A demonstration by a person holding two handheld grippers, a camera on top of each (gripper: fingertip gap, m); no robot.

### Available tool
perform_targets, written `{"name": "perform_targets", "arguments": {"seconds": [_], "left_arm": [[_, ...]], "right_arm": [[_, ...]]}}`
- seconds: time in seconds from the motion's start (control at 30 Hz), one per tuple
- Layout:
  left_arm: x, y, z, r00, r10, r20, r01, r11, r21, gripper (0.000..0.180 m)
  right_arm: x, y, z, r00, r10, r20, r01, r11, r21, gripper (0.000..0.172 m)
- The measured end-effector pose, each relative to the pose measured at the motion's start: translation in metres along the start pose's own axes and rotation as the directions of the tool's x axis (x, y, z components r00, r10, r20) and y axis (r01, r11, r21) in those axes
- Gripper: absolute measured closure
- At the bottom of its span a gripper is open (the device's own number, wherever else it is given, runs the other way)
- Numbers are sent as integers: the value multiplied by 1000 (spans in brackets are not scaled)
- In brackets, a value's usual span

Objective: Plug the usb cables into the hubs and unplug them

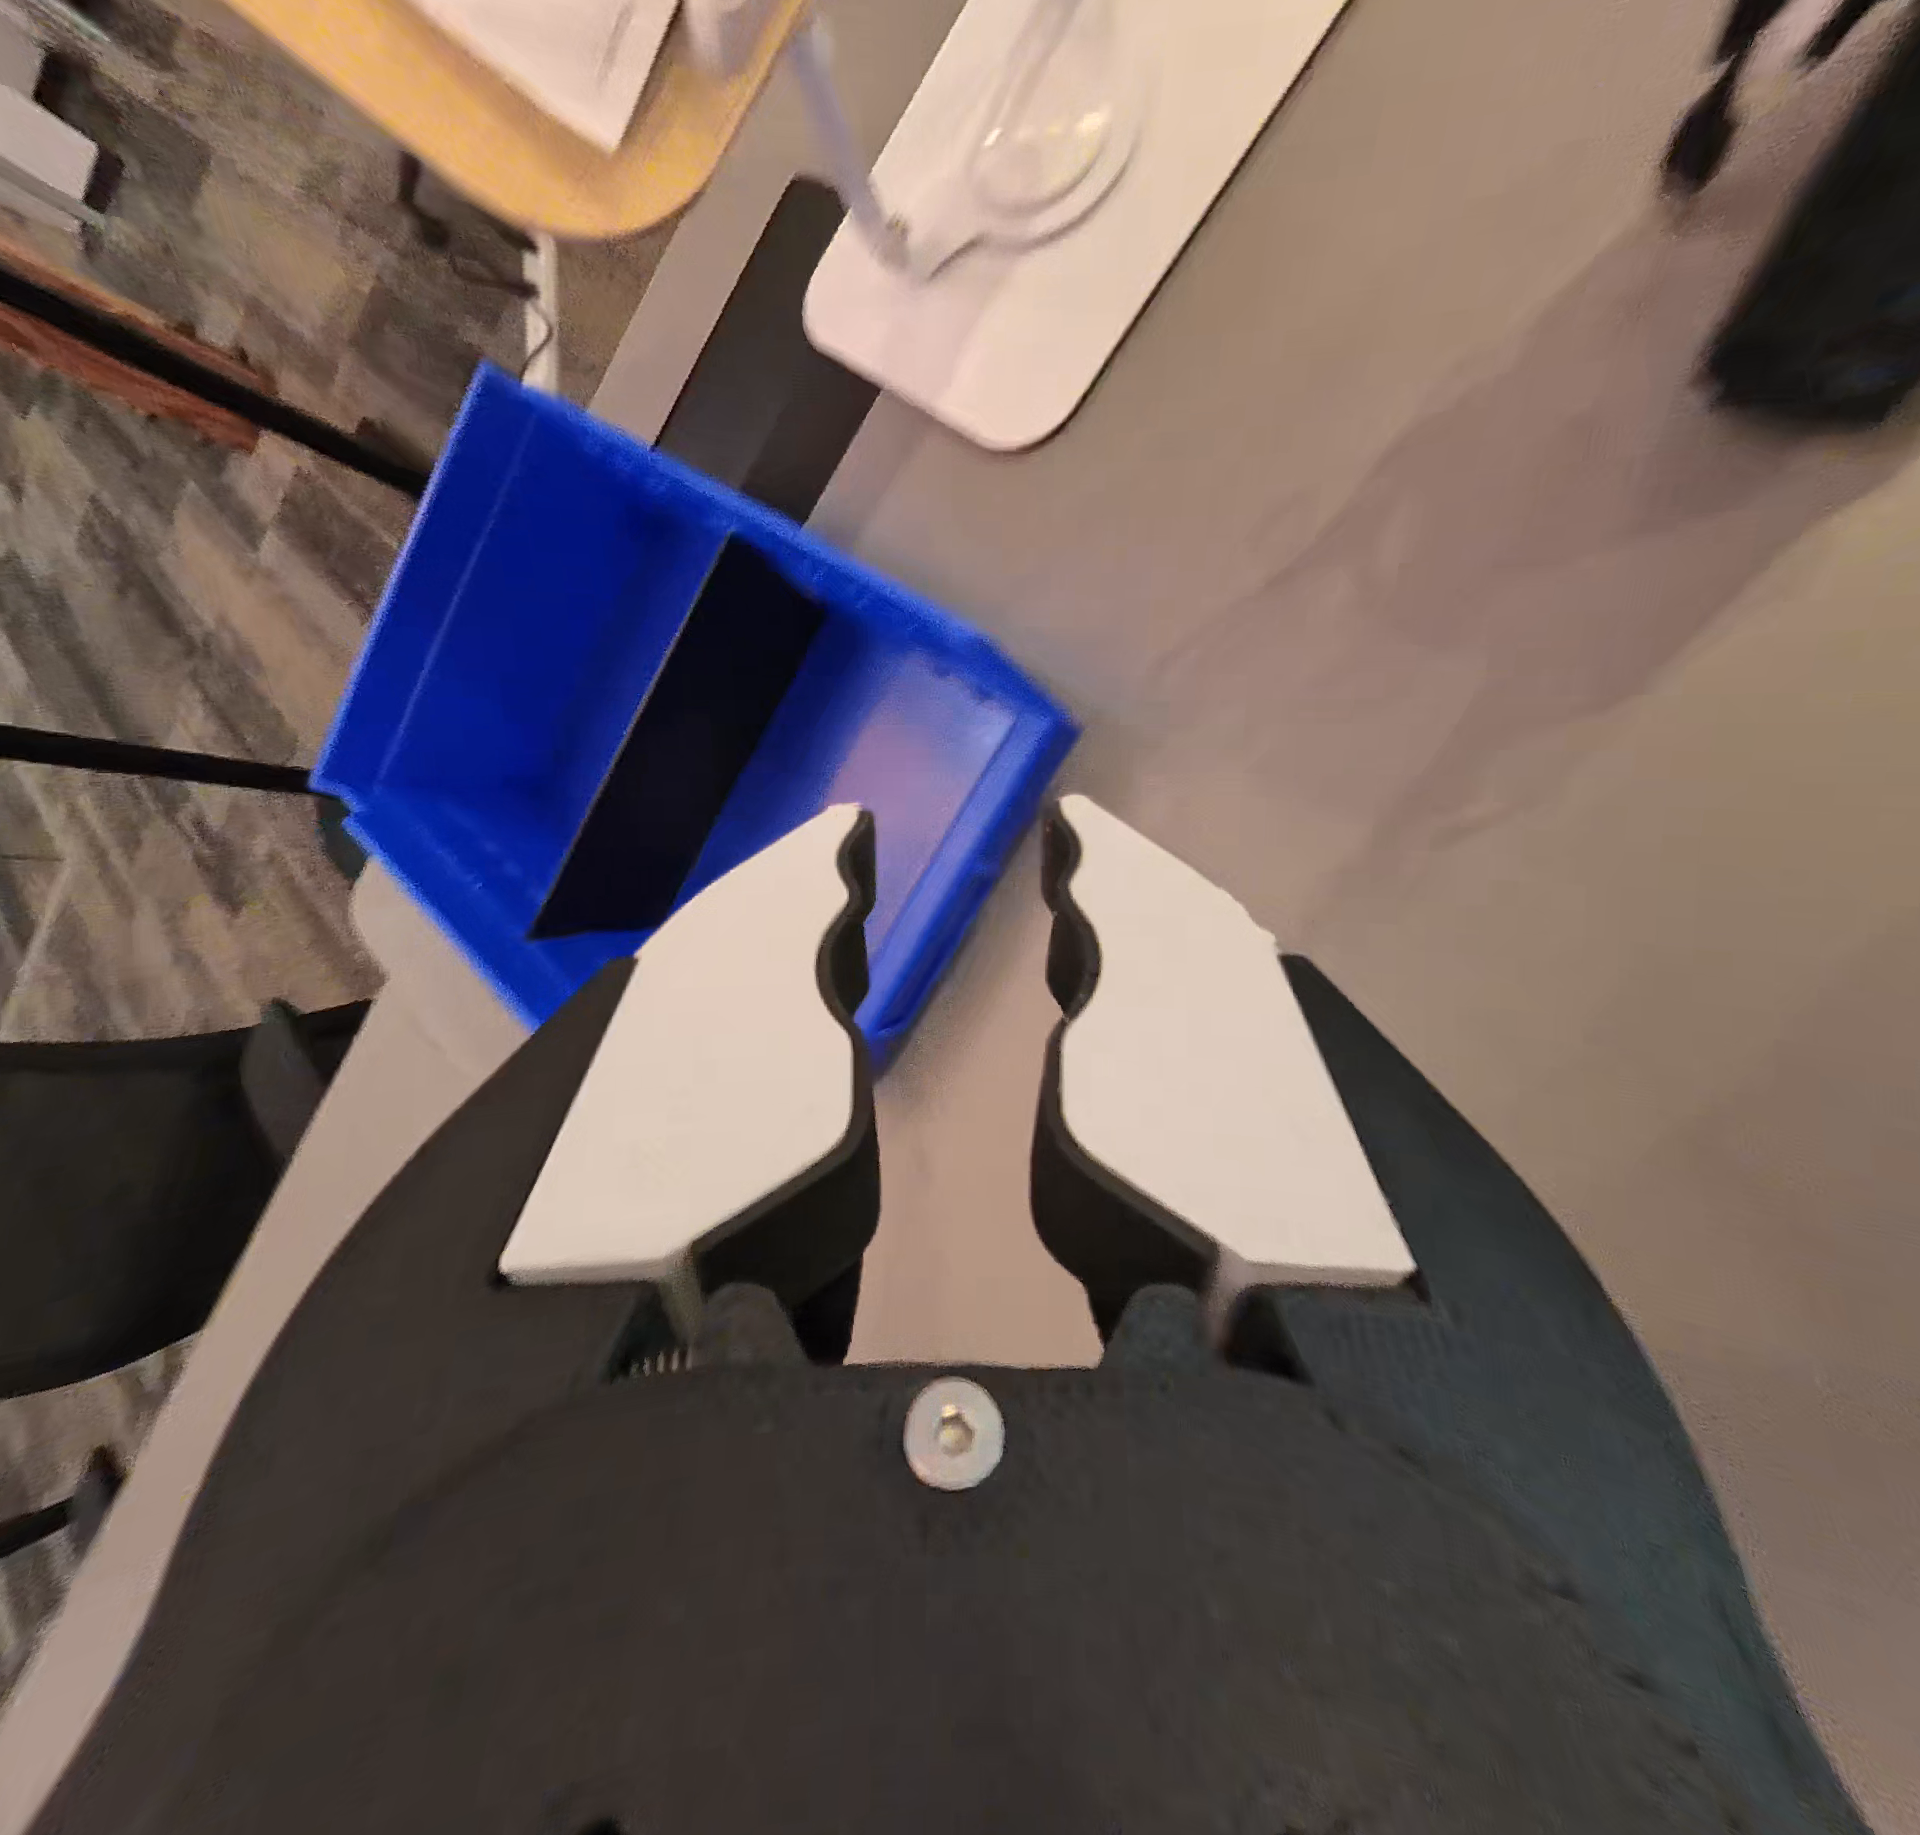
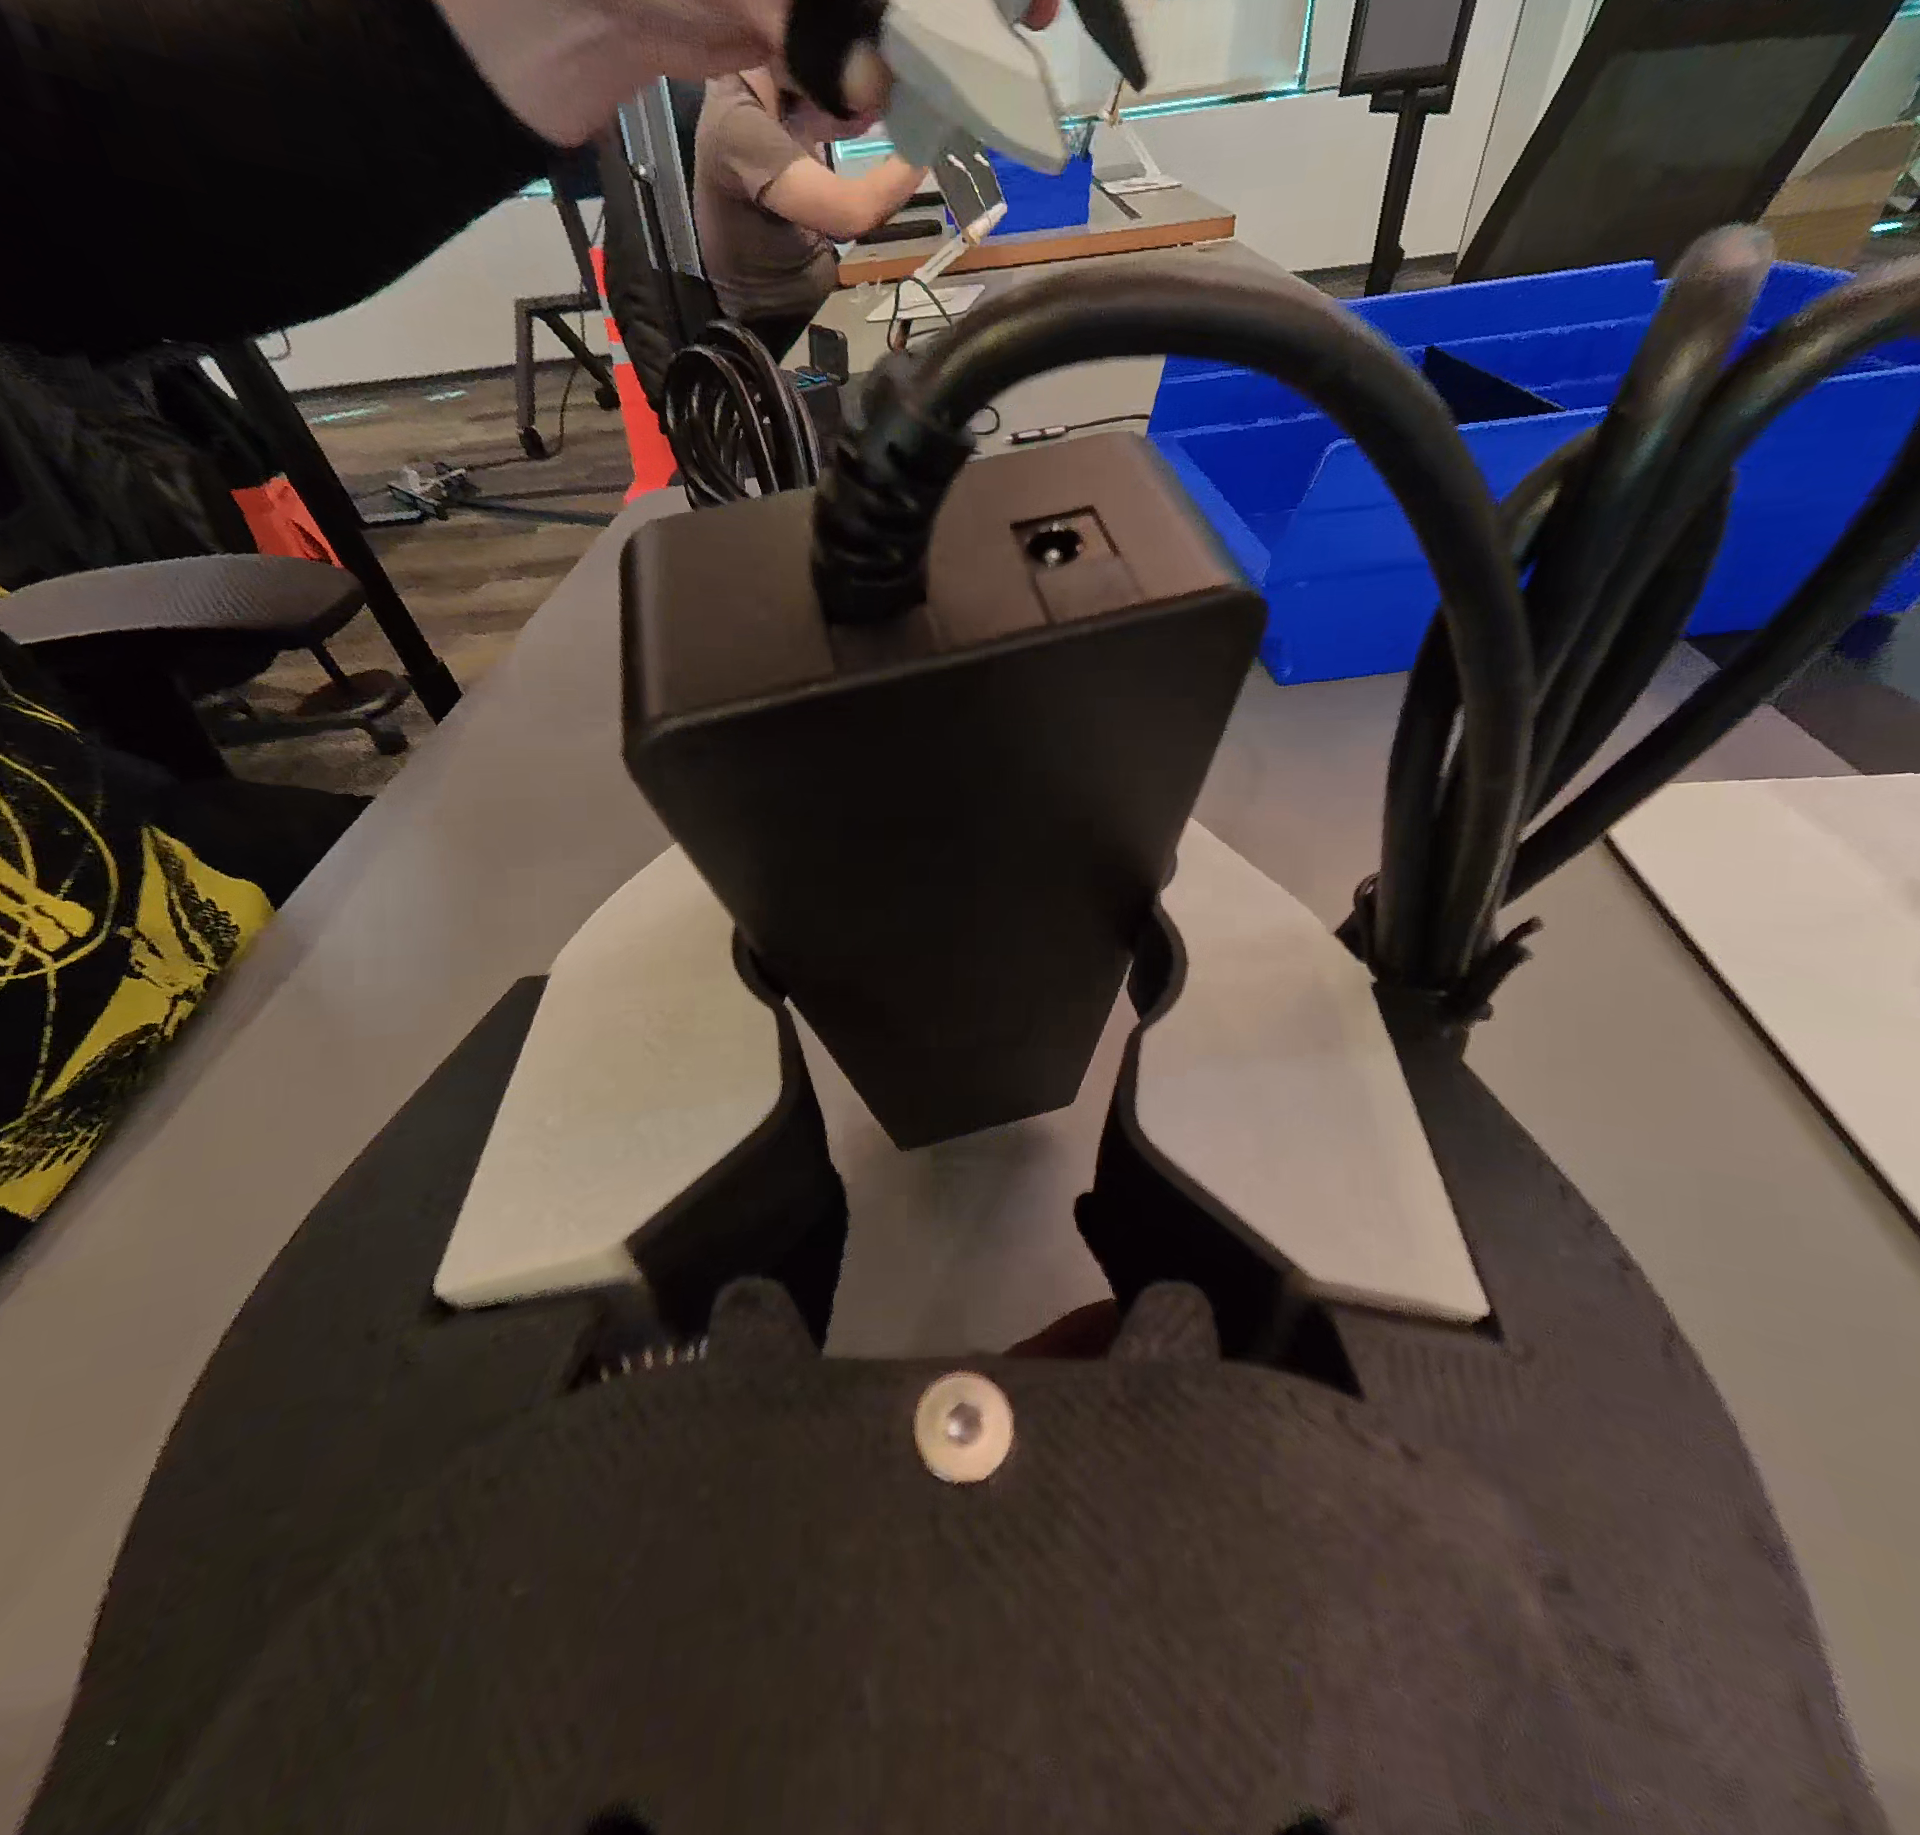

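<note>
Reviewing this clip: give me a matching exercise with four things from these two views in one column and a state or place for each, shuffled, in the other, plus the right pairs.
Things:
1. left claw
2. right claw
3. blue bin
4. black cable

States or places:
A. arches out of the top of the black hub
B. open, nothing between its fingers
C. clamped on the black hub
D. on the grey table, with a dark divider inside

Pairs: 1-B, 2-C, 3-D, 4-A
</note>
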State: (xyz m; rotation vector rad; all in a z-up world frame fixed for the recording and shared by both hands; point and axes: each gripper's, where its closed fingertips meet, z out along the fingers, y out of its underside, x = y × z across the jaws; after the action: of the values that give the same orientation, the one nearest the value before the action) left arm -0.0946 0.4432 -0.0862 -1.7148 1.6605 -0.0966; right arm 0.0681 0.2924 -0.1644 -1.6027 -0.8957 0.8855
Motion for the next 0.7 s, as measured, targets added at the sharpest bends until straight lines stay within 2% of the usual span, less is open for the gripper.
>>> {"name": "perform_targets", "arguments": {"seconds": [0.1, 0.2, 0.33, 0.47, 0.7], "left_arm": [[-39, 32, 21, 998, 62, 25, -58, 990, -126, 150], [-57, 49, 43, 996, 73, -49, -80, 983, -167, 153], [-72, 66, 71, 977, 143, -158, -177, 958, -224, 154], [-67, 75, 99, 933, 167, -320, -246, 943, -223, 155], [-37, 89, 143, 806, 213, -552, -394, 889, -232, 151]], "right_arm": [[1, -1, -1, 1000, 14, 9, -15, 1000, 24, 108], [2, -1, -5, 999, 37, 23, -38, 998, 55, 108], [7, 2, -9, 998, 64, 29, -66, 995, 76, 108], [9, 1, -13, 996, 82, 42, -86, 991, 103, 108], [9, -1, -17, 994, 95, 55, -101, 986, 132, 108]]}}
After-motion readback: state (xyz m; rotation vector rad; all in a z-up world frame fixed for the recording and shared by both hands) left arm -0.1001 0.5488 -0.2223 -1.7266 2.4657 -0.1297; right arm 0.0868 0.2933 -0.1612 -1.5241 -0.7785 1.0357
